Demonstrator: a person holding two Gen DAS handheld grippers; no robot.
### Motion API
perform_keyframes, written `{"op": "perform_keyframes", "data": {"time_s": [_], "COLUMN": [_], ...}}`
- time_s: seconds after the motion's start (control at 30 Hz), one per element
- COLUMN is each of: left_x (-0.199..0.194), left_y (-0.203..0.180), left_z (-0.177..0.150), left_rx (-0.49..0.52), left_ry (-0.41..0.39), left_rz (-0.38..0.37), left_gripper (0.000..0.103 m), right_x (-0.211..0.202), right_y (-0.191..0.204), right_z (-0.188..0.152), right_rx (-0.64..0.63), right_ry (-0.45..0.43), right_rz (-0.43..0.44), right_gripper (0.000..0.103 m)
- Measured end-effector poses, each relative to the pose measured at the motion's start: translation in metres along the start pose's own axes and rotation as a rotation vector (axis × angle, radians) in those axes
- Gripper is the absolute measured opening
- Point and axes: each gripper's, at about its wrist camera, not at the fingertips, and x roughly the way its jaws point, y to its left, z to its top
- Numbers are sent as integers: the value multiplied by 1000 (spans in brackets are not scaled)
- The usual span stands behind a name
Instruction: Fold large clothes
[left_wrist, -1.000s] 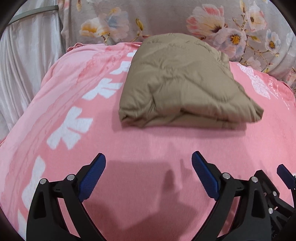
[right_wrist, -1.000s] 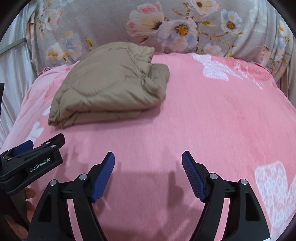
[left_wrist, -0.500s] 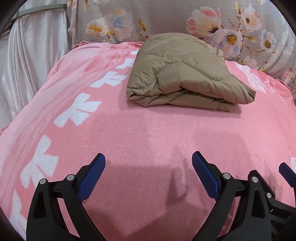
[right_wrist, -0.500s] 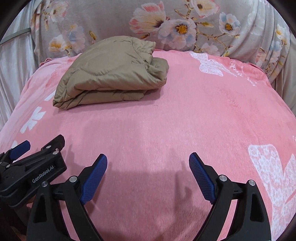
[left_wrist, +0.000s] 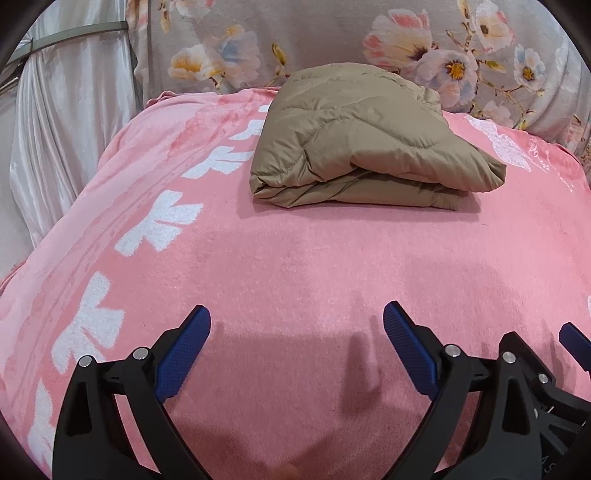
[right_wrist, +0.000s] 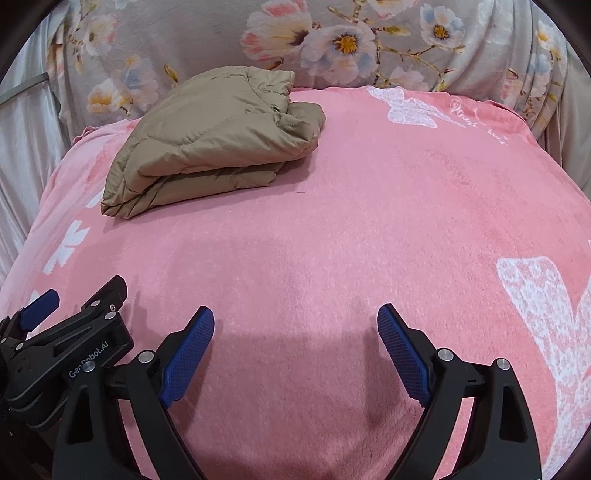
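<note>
Tan quilted jacket sits folded in a compact stack at the far end of the bed, on the pink blanket, close to the grey floral pillow behind it. Folded edges face near; top layer bulges, lower layers flat under it. In the right wrist view the jacket is far-left.

Left gripper jaws released, spread wide, nothing between the blue pads, low over the near part of the blanket, well apart from the jacket. Right gripper same: jaws released, empty, over bare blanket. The two grippers are side by side; the left gripper shows at the near-left edge of the right view. White satin curtain hangs far-left beside the bed.
</note>
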Motion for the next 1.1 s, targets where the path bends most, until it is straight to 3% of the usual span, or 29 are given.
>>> {"op": "perform_keyframes", "data": {"time_s": [0.47, 1.1], "left_x": [4, 4], "left_y": [1, 1], "left_z": [0, 0], "left_rx": [-5, -2], "left_ry": [19, 17], "left_rz": [15, 18], "left_gripper": [90, 90], "right_x": [0, 0], "right_y": [8, 8], "right_z": [0, 0], "right_rx": [-40, -42], "right_ry": [-11, -10], "right_rz": [-47, -48], "right_gripper": [88, 87]}}
